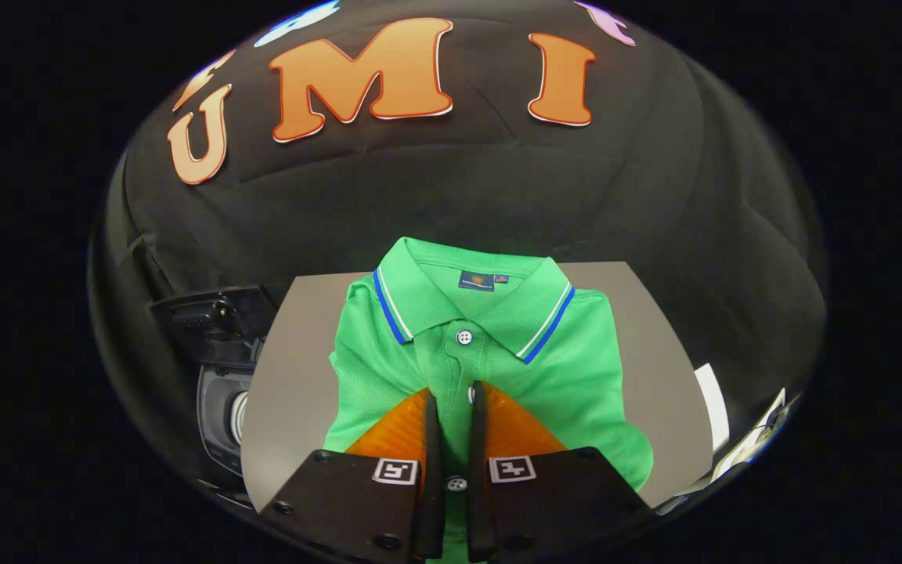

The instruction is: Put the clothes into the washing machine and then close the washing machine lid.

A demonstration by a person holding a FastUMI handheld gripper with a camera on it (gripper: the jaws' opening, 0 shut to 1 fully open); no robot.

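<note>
My gripper (452,399) hovers low over the folded green shirt (490,368), its fingers nearly together astride the button strip, pinching nothing that I can see. The shirt lies on the grey table (294,376); the washing machine (220,407) sits left.

Even bright light, sharp centre, heavy fisheye warp + blur at edges.

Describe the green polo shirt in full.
The green knit polo shirt lies folded, front up, on the grey tabletop. Its collar is edged in blue and white, a dark label inside the neck, white buttons down the placket. The gripper has its jaws nearly closed over the placket; contact is unclear.
</note>
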